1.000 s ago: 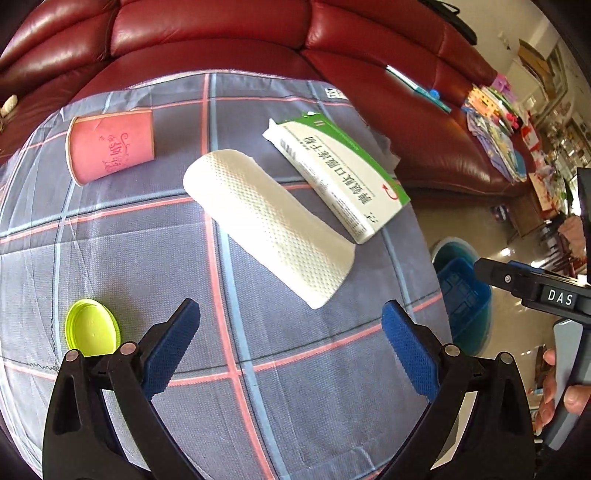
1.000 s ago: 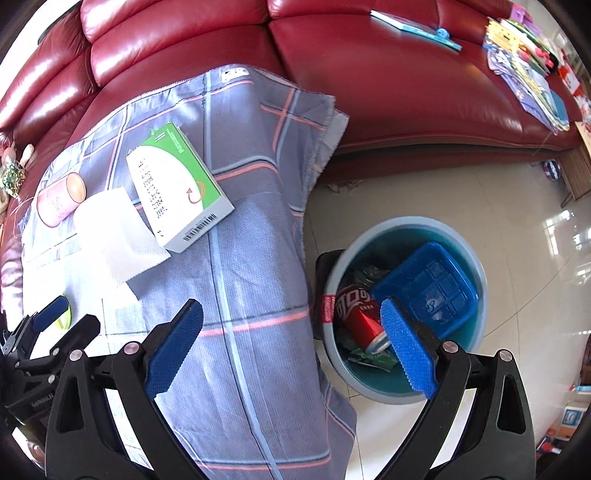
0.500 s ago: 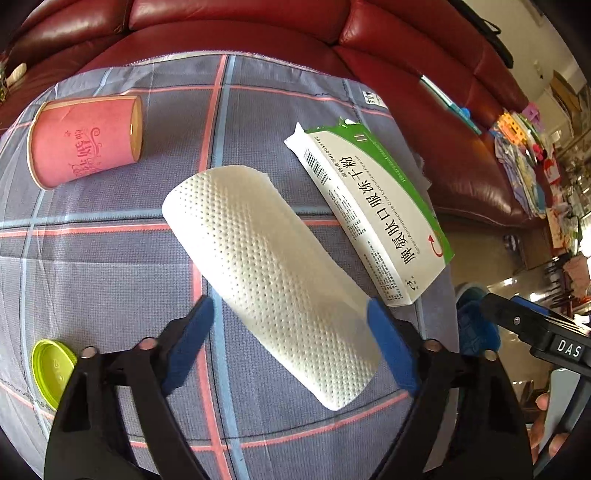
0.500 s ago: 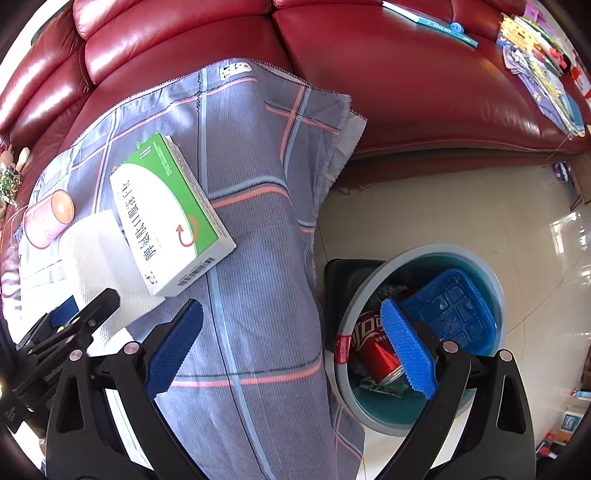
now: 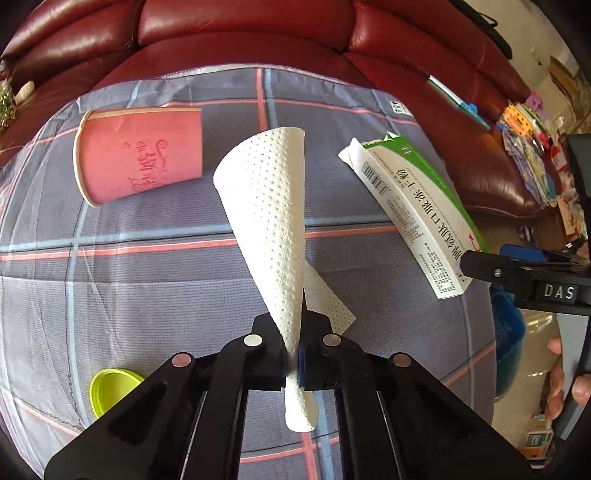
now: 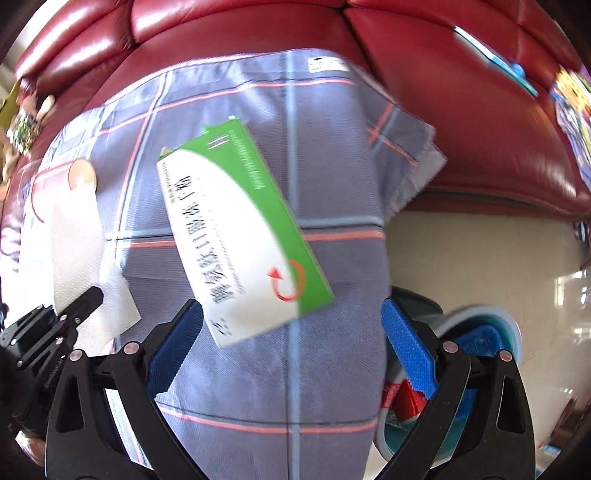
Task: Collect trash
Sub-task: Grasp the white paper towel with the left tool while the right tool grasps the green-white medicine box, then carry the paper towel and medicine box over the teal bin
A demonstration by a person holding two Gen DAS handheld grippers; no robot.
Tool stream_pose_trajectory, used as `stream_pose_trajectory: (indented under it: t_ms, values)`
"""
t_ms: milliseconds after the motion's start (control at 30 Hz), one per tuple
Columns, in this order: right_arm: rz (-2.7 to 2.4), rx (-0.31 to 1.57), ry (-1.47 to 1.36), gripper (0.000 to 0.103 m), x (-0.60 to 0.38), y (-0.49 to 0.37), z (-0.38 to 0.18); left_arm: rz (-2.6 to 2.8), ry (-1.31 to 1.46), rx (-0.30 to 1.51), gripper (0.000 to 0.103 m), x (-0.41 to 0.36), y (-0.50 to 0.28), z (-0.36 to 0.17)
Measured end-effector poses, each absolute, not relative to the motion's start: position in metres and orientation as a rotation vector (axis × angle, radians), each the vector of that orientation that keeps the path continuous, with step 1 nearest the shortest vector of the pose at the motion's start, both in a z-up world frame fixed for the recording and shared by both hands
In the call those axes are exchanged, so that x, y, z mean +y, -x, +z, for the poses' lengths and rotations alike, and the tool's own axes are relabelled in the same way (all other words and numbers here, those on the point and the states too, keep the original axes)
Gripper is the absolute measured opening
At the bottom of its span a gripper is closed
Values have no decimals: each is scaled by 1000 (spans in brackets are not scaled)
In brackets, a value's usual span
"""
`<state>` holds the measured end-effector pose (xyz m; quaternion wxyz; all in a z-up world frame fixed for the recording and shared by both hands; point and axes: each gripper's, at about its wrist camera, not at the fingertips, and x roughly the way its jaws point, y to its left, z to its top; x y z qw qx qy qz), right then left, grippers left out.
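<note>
Tablecloth [image 5: 155, 295]: grey-blue, checked with pink and pale blue lines. Paper towel [image 5: 273, 221]: white, embossed with dots. Paper cup [image 5: 140, 158]: pink with a cream rim and darker pink script. Box [image 6: 236, 236]: white and green, black lettering, a red curled arrow, a barcode on its side. Lid [image 5: 110, 387] near the cloth's left edge: lime green. Sofa [image 5: 258, 33]: dark red leather. Gripper pads [image 6: 406, 350]: blue on black frames. Bin [image 6: 509, 332]: teal.
</note>
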<state>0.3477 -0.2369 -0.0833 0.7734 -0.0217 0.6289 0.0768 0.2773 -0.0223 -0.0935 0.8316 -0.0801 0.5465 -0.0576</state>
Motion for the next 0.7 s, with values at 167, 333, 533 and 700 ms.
stream_pose_trajectory:
  t_ms: [167,333,533,700]
  values:
    - [216,1363,131,93,-209,-361,-94,-122,169,1155,4,-9,-272,-92]
    - [223,1349,172,93,-195,-376,-101,-141,174,1152,4,-7,-269,-92]
    - [244,1338,170,76,-188,-384,-106,-163,175,1151,4,-9,-268,-90]
    - [243,1350,100,75,-200,-372,-105,-161,157,1145,4,-12,-265,-89]
